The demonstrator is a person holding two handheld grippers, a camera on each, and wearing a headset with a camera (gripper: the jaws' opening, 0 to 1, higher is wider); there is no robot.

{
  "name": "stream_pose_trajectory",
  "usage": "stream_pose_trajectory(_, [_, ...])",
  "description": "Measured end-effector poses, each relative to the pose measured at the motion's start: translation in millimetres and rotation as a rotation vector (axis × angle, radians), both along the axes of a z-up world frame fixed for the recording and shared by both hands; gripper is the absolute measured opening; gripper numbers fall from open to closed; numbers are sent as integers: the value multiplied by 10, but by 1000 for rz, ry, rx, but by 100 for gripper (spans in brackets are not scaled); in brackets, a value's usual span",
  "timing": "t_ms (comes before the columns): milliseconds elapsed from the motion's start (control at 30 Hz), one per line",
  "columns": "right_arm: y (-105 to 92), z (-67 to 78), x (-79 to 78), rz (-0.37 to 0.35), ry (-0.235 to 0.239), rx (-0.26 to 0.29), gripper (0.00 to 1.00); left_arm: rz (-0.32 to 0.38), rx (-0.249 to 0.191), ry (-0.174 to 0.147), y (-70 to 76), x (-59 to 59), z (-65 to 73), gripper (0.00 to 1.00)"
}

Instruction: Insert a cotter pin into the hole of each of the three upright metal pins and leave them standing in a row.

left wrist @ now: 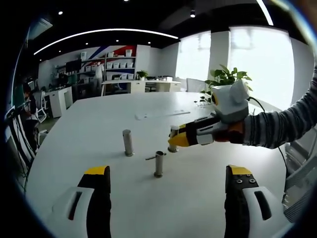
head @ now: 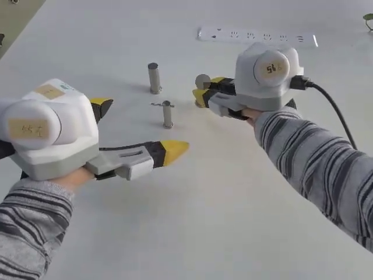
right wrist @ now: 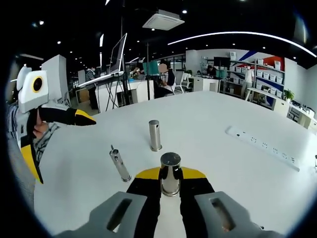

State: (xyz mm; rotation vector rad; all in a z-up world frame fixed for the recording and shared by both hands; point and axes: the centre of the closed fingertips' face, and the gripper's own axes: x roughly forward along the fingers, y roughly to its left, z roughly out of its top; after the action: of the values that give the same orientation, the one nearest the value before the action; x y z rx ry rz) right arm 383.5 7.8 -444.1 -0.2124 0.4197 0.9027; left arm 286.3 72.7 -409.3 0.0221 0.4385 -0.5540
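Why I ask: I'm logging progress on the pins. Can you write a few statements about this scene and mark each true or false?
1. The right gripper is shut on a metal pin, the held pin. True.
2. The left gripper holds a cotter pin. False: its jaws stand open with nothing between them.
3. The middle pin has a cotter pin through its top. True.
4. All three pins stand free in a row on the table. False: two stand free; the third is between the right gripper's jaws.
5. The rear pin carries a cotter pin. False: none shows in it.
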Motion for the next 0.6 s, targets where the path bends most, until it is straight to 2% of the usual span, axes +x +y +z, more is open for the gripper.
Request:
stream_pose_trajectory(167, [-77, -1, -179, 11, -2, -12, 8, 5, 0, -2, 12, -13, 14, 95])
stream_pose_trajectory(600, [-196, -70, -437, 23, 6, -23, 8, 2, 0, -9, -16, -45, 64, 91])
